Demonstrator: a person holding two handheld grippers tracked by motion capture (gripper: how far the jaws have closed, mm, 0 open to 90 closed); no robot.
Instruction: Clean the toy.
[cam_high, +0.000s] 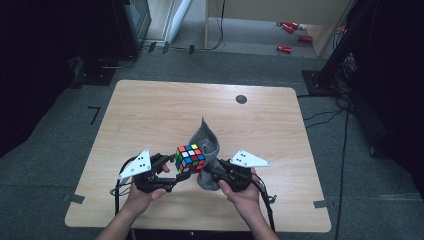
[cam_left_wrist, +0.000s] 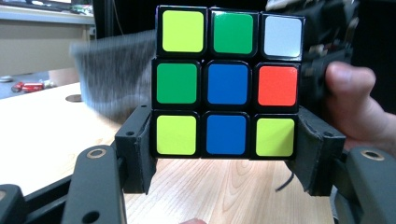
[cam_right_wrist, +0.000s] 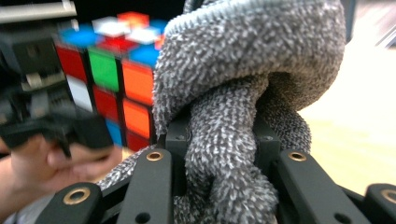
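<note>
A scrambled colour cube (cam_high: 190, 158) hangs above the near middle of the table, with my left gripper (cam_high: 176, 172) shut on its bottom layer. In the left gripper view the cube (cam_left_wrist: 227, 84) fills the centre and my left gripper (cam_left_wrist: 226, 154) has one black jaw on each lower side of it. A grey knitted cloth (cam_high: 207, 145) stands bunched up just right of the cube. My right gripper (cam_high: 212, 172) is shut on that cloth. In the right gripper view the cloth (cam_right_wrist: 243, 93) is pinched between the two jaws of my right gripper (cam_right_wrist: 219, 140), and the cube (cam_right_wrist: 114, 77) shows behind it at the left.
The light wooden table (cam_high: 150, 115) has a round dark grommet (cam_high: 241, 99) near its far edge. Cables (cam_high: 345, 135) trail over the grey floor at the right. Red objects (cam_high: 289, 37) lie on the floor beyond the table.
</note>
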